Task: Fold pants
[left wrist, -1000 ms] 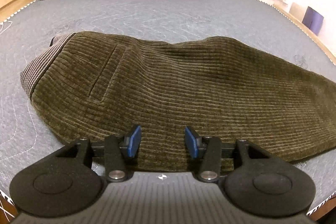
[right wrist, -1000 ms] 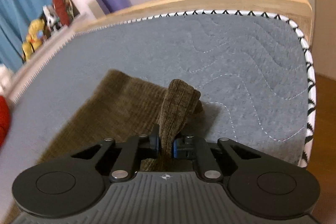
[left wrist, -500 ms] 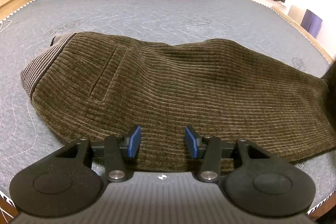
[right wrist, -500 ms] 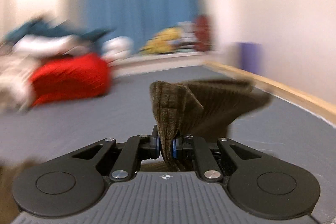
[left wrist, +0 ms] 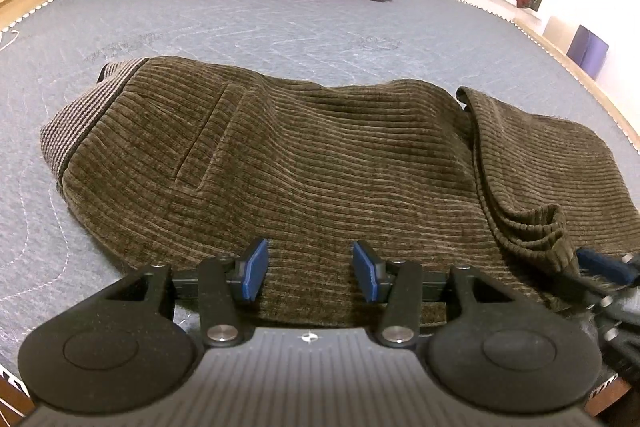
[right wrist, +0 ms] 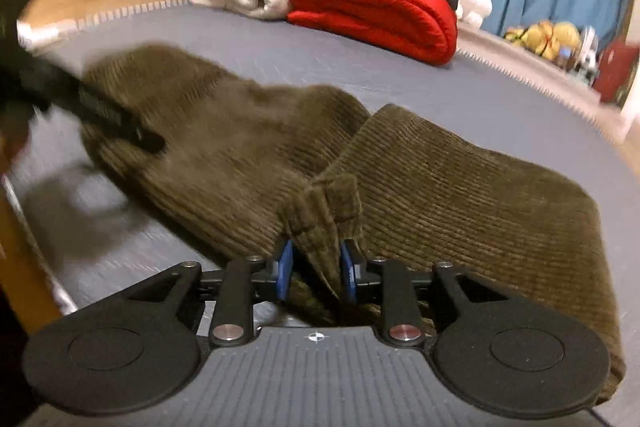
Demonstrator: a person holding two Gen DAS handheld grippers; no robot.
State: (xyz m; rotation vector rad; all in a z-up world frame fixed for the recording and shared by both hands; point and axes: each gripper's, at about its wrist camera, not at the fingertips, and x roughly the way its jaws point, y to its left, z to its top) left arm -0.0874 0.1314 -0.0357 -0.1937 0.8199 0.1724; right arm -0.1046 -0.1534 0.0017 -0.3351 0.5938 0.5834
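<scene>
Each set of tongs, the left tongs (left wrist: 306, 277) and the right tongs (right wrist: 316, 269), is built from matte black plastic, with two round discs flanking a grey ribbed housing marked by a small white emblem. Blue pads (left wrist: 252, 275) are carried on black link arms, which are pinned by silver screws.
</scene>
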